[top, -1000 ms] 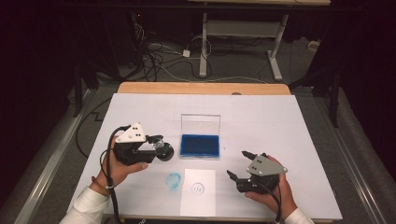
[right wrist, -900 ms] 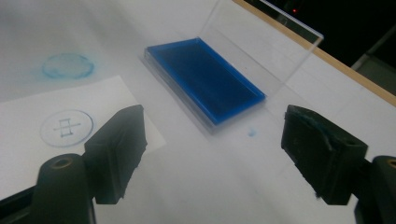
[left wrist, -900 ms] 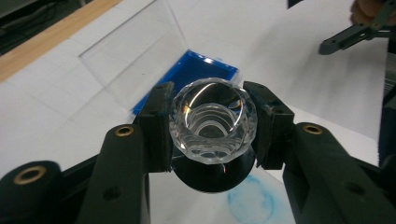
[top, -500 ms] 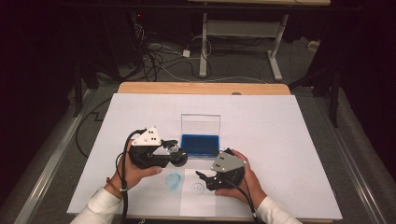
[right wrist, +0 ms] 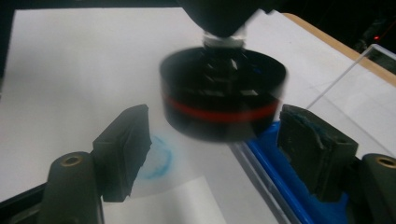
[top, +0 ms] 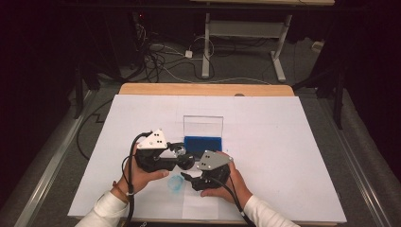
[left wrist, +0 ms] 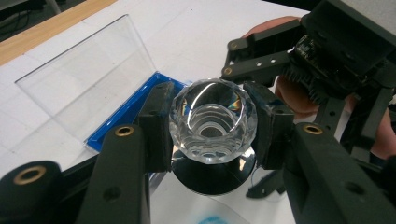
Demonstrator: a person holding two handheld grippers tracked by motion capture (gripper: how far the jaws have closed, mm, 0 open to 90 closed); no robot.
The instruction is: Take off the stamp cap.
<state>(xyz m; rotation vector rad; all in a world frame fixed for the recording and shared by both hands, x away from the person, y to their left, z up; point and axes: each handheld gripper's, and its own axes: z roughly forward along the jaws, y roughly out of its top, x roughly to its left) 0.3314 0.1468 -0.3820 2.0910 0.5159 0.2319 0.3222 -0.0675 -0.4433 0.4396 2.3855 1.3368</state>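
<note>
The left hand-held gripper point(left wrist: 212, 126), clamped on the stamp's point(left wrist: 212, 122) clear knob, holds it above the table point(top: 283, 132) beside the ink pad point(top: 202, 142), black base toward the right hand-held gripper point(right wrist: 212, 144), whose just-closing jaws flank that base untouching.

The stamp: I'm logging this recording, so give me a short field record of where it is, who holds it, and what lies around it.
stamp: clear faceted knob on a black round base with a red band
held by: left gripper, shut on the knob
stamp position: lifted, beside the ink pad
right gripper: jaws either side of the base, not touching; they have just been closing
ink pad: blue, clear lid standing open
paper slip: near table edge
blue ring mark: on the table cover
</note>
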